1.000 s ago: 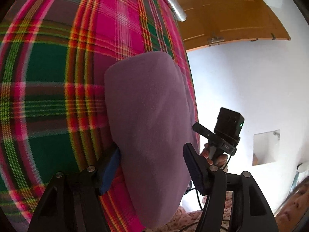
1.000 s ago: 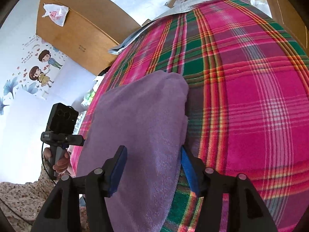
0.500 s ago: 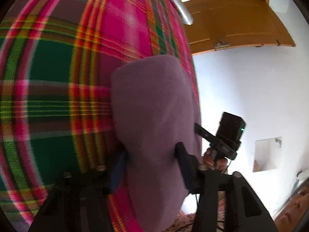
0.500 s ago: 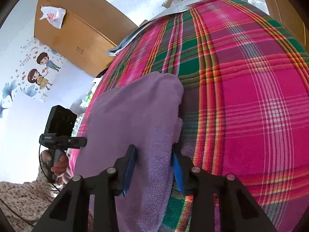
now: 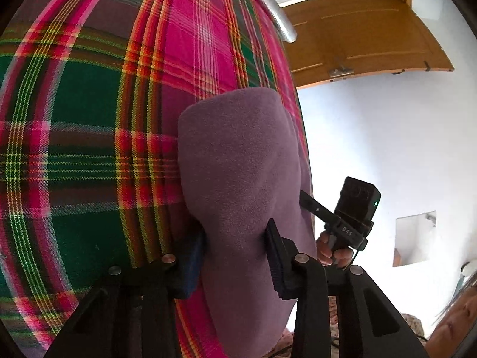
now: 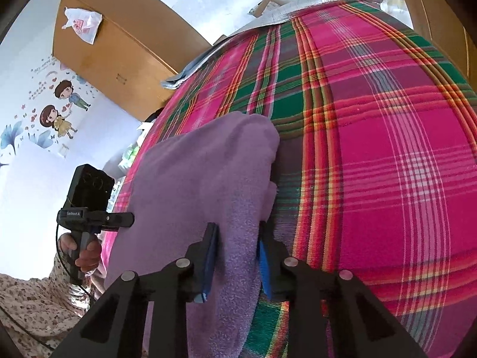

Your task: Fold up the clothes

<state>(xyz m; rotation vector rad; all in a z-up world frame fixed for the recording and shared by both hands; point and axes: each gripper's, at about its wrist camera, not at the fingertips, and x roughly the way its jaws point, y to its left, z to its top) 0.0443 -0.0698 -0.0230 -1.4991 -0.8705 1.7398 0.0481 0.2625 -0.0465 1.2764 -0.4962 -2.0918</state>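
Note:
A folded purple fleece garment lies on the plaid bed cover, along the bed's edge. My left gripper straddles the garment's near end. Its jaws are closing, and the fabric bunches between the blue pads. In the right wrist view the same purple garment runs away from me. My right gripper is at its right-hand edge, jaws closing, with a ridge of cloth squeezed between the pads. Each view shows the other hand-held gripper beside the bed: the right gripper and the left gripper.
The pink and green plaid cover spreads wide beyond the garment. A silver mat lies at the bed's far end. A wooden cabinet with a plastic bag on it, a wooden door and white walls surround the bed.
Both pairs of jaws have narrowed from wide open onto the purple garment, which now bunches between the pads. The left gripper has slid slightly along the cloth.

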